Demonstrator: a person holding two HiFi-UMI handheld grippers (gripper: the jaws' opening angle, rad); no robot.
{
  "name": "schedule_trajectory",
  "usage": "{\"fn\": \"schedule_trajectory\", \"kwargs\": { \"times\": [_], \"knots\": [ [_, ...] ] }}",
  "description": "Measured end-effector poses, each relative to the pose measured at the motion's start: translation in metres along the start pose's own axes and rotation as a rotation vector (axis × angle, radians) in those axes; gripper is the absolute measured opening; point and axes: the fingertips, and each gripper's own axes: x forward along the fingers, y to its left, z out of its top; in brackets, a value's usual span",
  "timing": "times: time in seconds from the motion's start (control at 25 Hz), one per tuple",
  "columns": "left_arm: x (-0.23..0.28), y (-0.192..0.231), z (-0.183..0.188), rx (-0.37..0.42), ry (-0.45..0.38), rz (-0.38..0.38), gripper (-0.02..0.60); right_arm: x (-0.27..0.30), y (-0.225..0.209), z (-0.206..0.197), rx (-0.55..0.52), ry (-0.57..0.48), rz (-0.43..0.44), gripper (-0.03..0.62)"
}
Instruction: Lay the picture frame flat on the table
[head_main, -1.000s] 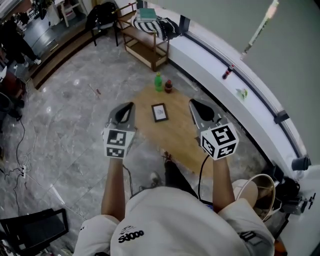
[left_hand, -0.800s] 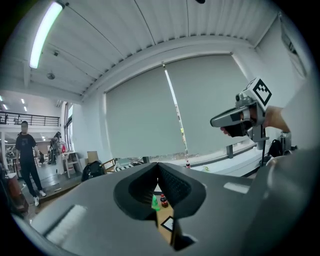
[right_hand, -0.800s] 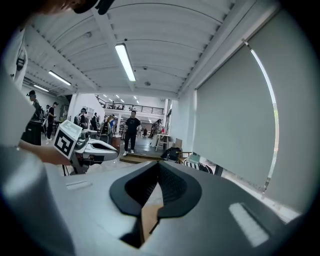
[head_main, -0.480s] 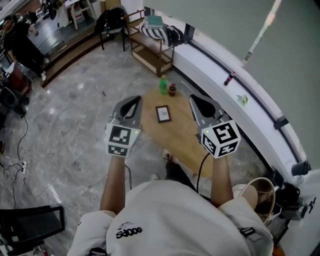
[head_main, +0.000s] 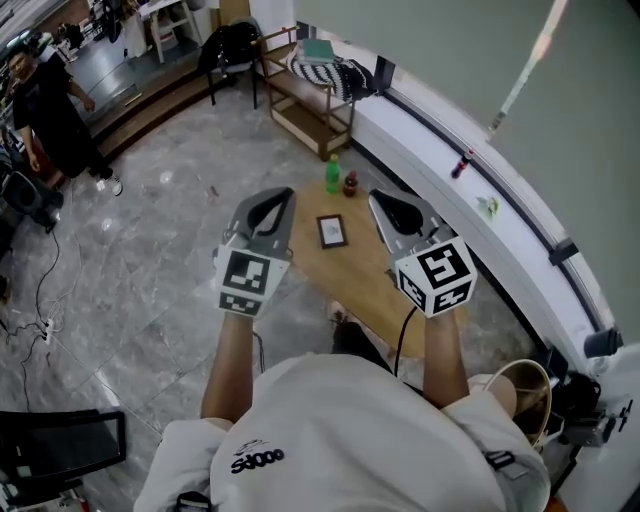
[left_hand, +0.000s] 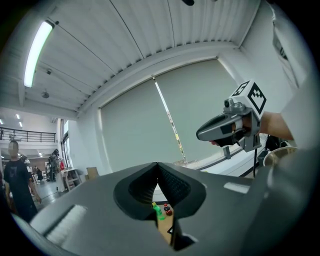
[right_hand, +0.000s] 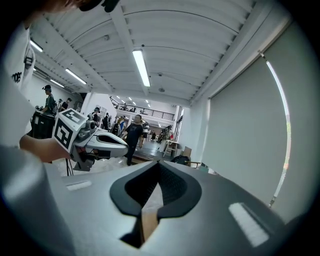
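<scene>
**ITEM:** picture frame (head_main: 332, 231). Small, dark border, pale centre.

**Loc.:** on wooden table (head_main: 372, 292), toward its far end. In head view it sat between the two gripper tips, touching neither. Flat or propped on a back stand: can't tell from the steep overhead angle. The face showed nearly square-on, so prob. flat or leaning well back (judgement).

**Handling (judged, not tested):**
- Light and rigid.
- Front prob. glass, so fragile and slick.
- Thin edge, so little for the pads to bite on.
- Any rear stand may fold or snag.

**Where to hold:** pinch across the thickness at the top or a side border, pads on the border and not on the pane. Lower slowly to avoid a slap on the wood.

**Adjacent:** green bottle (head_main: 333, 173) and small dark-red bottle (head_main: 350, 184) stood at the table's far end. Both were near the frame but apart from it, a knock-over risk if the frame tips that way.

**Tools:**
- left gripper (head_main: 284, 194): jaws together, nothing btwn them.
- right gripper (head_main: 376, 198): jaws together, nothing btwn them.
- Both were held well above the table, pointing roughly level and away from the person.
- Jaws would need to part before any grip.

**Surrounds:**
- grey stone floor (head_main: 170, 230)
- low shelf w/ striped cloth (head_main: 322, 62) beyond the table
- white sill (head_main: 480, 215) at the right
- person standing (head_main: 55, 115) at far left
</scene>
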Motion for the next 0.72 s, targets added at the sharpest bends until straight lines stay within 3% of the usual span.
{"fn": "schedule_trajectory", "kwargs": {
  "times": [0.72],
  "knots": [
    [0.004,-0.002,-0.008,-0.009,0.023,-0.009,0.011,0.011,-0.004,-0.012,0.026,0.025,0.018,0.002]
  ]
}}
